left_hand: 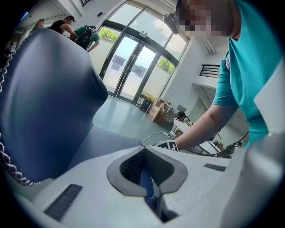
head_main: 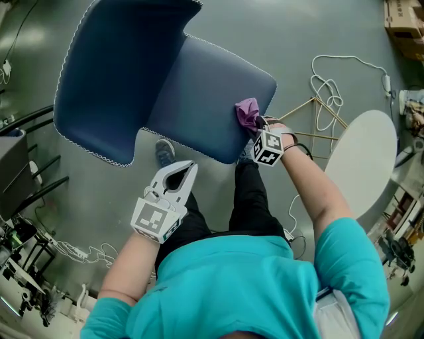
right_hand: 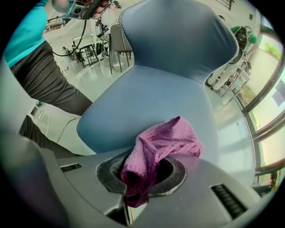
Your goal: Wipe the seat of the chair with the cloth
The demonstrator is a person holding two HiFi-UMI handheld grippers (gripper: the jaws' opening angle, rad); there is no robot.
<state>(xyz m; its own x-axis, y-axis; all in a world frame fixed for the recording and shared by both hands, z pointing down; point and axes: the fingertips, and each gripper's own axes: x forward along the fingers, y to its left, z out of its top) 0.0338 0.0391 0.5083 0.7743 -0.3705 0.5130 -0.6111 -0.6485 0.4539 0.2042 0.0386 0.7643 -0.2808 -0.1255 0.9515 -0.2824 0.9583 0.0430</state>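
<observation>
The right gripper (head_main: 256,131) (right_hand: 130,192) is clamped on a bunched purple cloth (head_main: 248,114) (right_hand: 161,143), which is wedged between its jaws and spills out forward over them. In the head view it sits just right of centre, with the cloth lying on the front right corner of the seat (head_main: 205,99) (right_hand: 147,102) of a blue chair (head_main: 119,73). The left gripper (head_main: 179,175) (left_hand: 149,189) has its jaws pressed together with nothing between them. It hovers in the lower left of the head view, off the chair and just below the seat's front edge, pointing up towards it. In the left gripper view the chair's backrest (left_hand: 44,98) fills the left side of the frame, with white stitching along its edge. The person's dark trousers (head_main: 248,198) and one shoe (head_main: 164,152) show below the seat, and a teal shirt (head_main: 252,285) fills the bottom of the frame. On the grey floor to the right of the chair lies a looped white cable (head_main: 328,86), and a round white table (head_main: 364,159) stands at the right edge. A cardboard box (head_main: 404,20) sits in the upper right corner.
</observation>
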